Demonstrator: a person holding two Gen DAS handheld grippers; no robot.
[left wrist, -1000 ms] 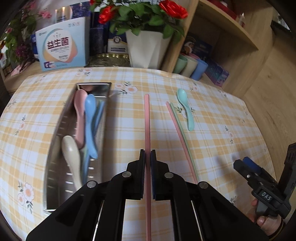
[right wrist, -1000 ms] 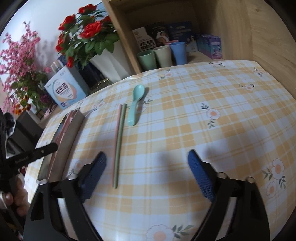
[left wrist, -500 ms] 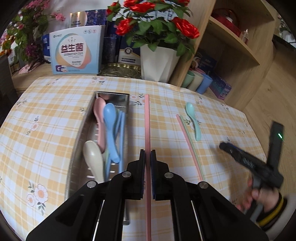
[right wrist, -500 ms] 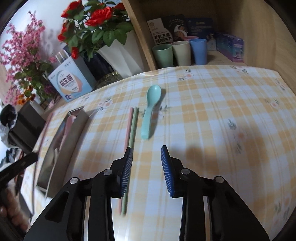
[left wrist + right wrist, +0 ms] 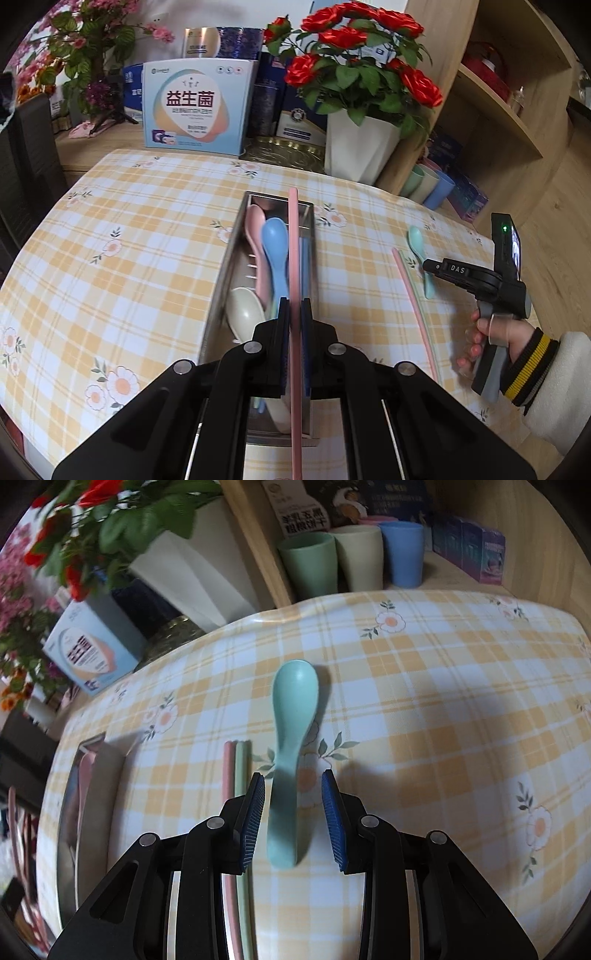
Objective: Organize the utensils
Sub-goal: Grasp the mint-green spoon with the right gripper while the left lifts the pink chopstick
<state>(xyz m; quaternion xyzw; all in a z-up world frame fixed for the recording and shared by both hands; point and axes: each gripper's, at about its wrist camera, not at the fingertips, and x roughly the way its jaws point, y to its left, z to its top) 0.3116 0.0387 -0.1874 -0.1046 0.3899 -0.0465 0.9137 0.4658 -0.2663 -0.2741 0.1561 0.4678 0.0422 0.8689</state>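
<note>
My left gripper (image 5: 294,314) is shut on a pink chopstick (image 5: 293,251) and holds it lengthwise over the steel tray (image 5: 221,273). In the tray lie a pink spoon (image 5: 254,229), a blue spoon (image 5: 275,243) and a cream spoon (image 5: 243,314). My right gripper (image 5: 293,805) is open, its jaws on either side of the handle of a teal spoon (image 5: 291,716) lying on the tablecloth. A pink and a green chopstick (image 5: 236,771) lie just left of the spoon. The right gripper also shows in the left wrist view (image 5: 428,265).
A white flower pot (image 5: 360,147) with red roses, boxes (image 5: 197,107) and a gold dish stand at the table's back. Green, cream and blue cups (image 5: 347,561) stand on a shelf behind the table. The tray (image 5: 70,812) shows at left in the right wrist view.
My left gripper has carried the pink chopstick leftward, from the bare cloth to over the tray. My right gripper has moved forward and now straddles the teal spoon's handle.
</note>
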